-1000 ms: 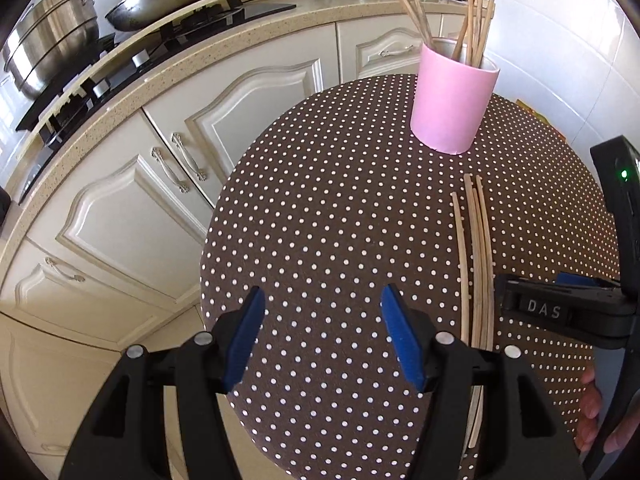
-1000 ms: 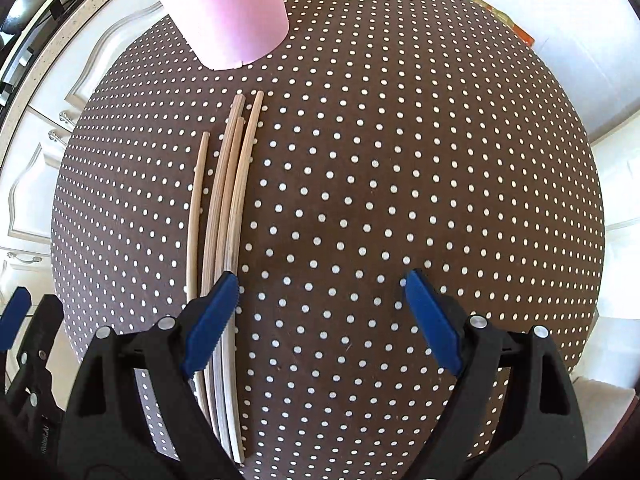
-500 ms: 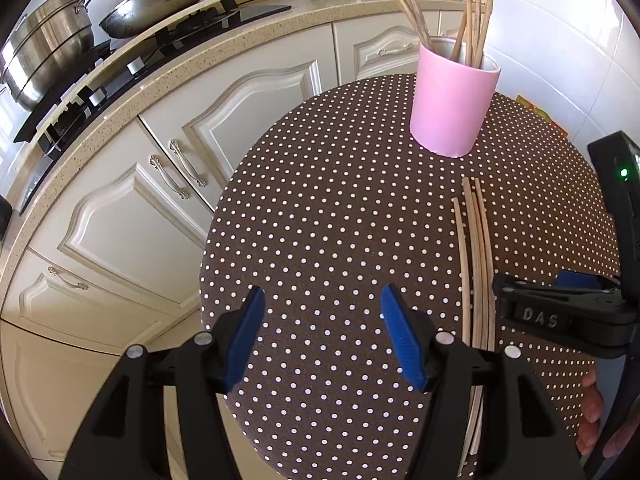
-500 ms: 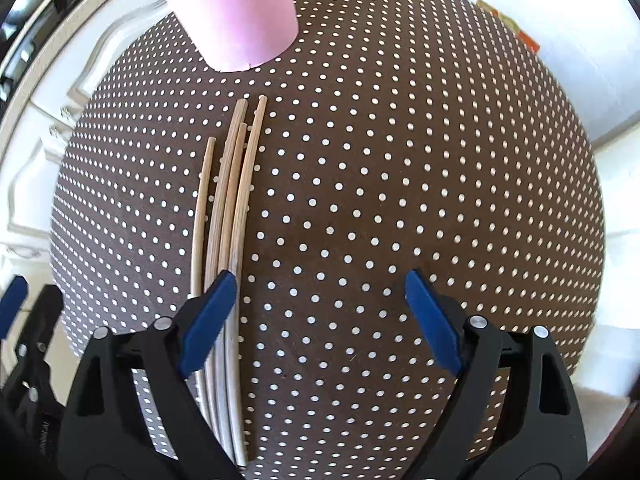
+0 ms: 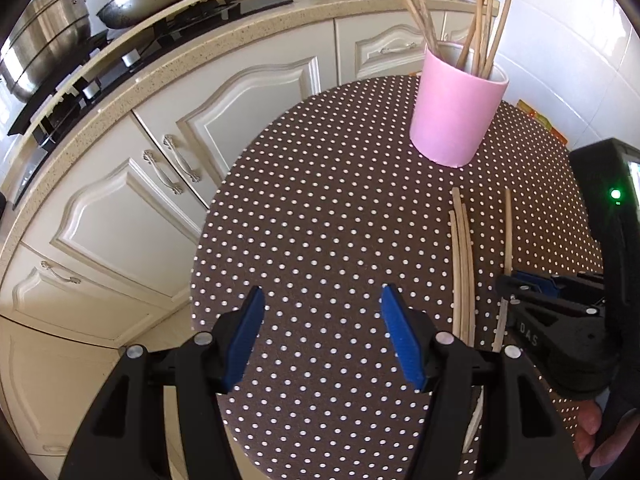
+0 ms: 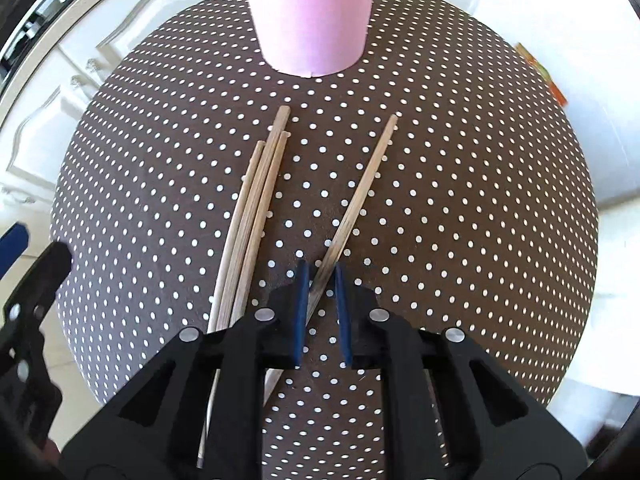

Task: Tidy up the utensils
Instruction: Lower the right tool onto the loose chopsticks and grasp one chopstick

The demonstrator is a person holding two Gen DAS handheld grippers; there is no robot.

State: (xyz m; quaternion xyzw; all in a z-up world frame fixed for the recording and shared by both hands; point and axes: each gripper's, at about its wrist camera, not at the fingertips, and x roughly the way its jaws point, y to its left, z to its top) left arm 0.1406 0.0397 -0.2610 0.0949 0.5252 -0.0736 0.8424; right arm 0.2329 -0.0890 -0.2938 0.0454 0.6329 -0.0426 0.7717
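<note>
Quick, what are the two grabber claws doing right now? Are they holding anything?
Left gripper: open, holding nothing, above the brown polka-dot tablecloth.
Right gripper: jaws closing around one thin wooden chopstick, apart from three other chopsticks.

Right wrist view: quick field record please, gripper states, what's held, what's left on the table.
right gripper: jaws closing, single chopstick between the pads
left gripper: open, nothing between the pads
loose chopsticks: three, lying bunched on the table, left of the single one
pink holder: upright, several chopsticks already standing in it
table: round, brown cloth with white dots
</note>
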